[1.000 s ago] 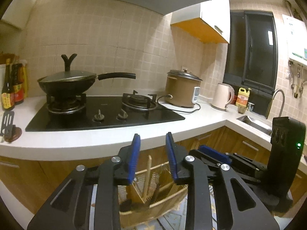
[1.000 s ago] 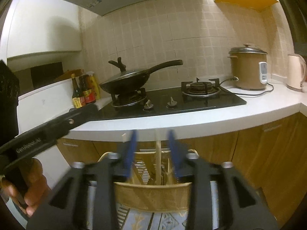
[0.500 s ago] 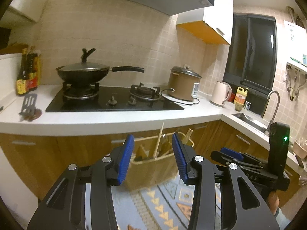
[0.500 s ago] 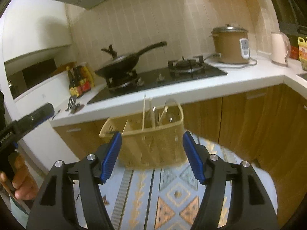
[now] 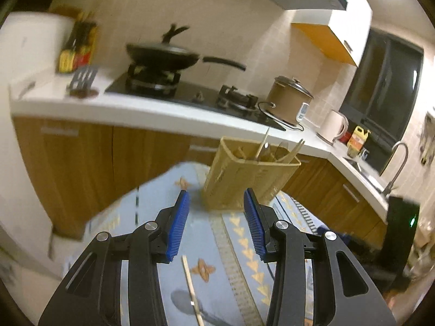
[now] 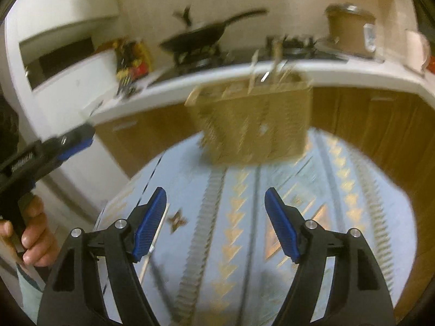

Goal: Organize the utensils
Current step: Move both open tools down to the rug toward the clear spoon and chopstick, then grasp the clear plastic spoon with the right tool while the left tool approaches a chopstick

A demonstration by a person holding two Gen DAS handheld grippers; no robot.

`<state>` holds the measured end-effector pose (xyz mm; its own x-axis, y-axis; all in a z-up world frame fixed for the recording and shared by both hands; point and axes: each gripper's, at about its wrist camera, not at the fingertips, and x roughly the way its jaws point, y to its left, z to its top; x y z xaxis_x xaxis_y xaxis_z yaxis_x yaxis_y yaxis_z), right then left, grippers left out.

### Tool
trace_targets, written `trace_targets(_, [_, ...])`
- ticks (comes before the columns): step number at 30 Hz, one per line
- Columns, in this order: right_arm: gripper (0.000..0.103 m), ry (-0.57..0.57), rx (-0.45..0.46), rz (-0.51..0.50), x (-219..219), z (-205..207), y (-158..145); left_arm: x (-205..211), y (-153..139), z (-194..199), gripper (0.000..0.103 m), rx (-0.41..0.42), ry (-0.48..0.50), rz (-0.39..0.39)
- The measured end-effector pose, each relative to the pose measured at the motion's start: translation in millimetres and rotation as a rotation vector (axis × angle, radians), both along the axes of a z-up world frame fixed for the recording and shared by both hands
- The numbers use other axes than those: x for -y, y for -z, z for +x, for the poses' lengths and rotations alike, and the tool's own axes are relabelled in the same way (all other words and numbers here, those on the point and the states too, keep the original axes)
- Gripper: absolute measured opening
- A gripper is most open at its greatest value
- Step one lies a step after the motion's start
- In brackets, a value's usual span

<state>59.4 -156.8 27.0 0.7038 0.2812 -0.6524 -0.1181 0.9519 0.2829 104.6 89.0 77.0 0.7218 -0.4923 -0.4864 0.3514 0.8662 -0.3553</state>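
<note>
Hovering: left claw [image 5: 216, 222] and right claw [image 6: 214, 222] both released, right just widening | slatted basket [image 5: 244, 182] | patterned rug [image 6: 339, 203]

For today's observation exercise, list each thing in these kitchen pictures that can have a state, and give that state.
Left gripper: open, empty, jaws just opened.
Right gripper: open, empty, jaws just opening.
Utensil basket: upright on the cloth, utensils standing inside.
Loose chopstick: lying flat on the cloth.
Wok: on a burner, lid on.
Rice cooker: lid closed.
</note>
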Motion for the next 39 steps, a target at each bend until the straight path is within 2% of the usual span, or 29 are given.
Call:
trace_targets(5, [0.069,-0.108,-0.104,-0.052,-49.5,-10.1,38.0,-12.4,29.1,-4.5,0.04,-0.071,-0.04,0.037])
trace_targets(6, [0.065,-0.131,-0.121,-0.053,-56.6,-11.9,44.4,-15.0,32.9,-5.0,0.04,-0.084,-0.043,0.031])
trace_targets(8, [0.051,-0.184,-0.169,-0.065,-72.3,-16.3,59.3,-23.4,43.7,-5.9,0.04,-0.116,-0.053,0.012])
trace_targets(16, [0.037,-0.293,-0.228,-0.144,-106.2,-32.5,88.8,-33.9,75.5,-2.5,0.04,-0.204,-0.076,0.021])
trace_targets(22, [0.034,-0.291,-0.201,-0.215,-117.8,-29.0,92.9,-26.0,83.4,0.3,0.04,-0.229,-0.062,0.035])
trace_targets(27, [0.02,-0.282,-0.176,-0.261,-122.5,-30.0,92.0,-23.2,85.4,0.2,0.04,-0.237,-0.063,0.043])
trace_targets(30, [0.012,-0.261,-0.182,-0.243,-116.2,-27.0,92.5,-22.2,85.8,0.3,0.04,-0.24,-0.064,0.047])
trace_targets(39, [0.01,-0.172,-0.199,-0.188,-86.7,-23.3,90.2,-1.2,95.2,1.5,0.04,-0.262,-0.018,0.081])
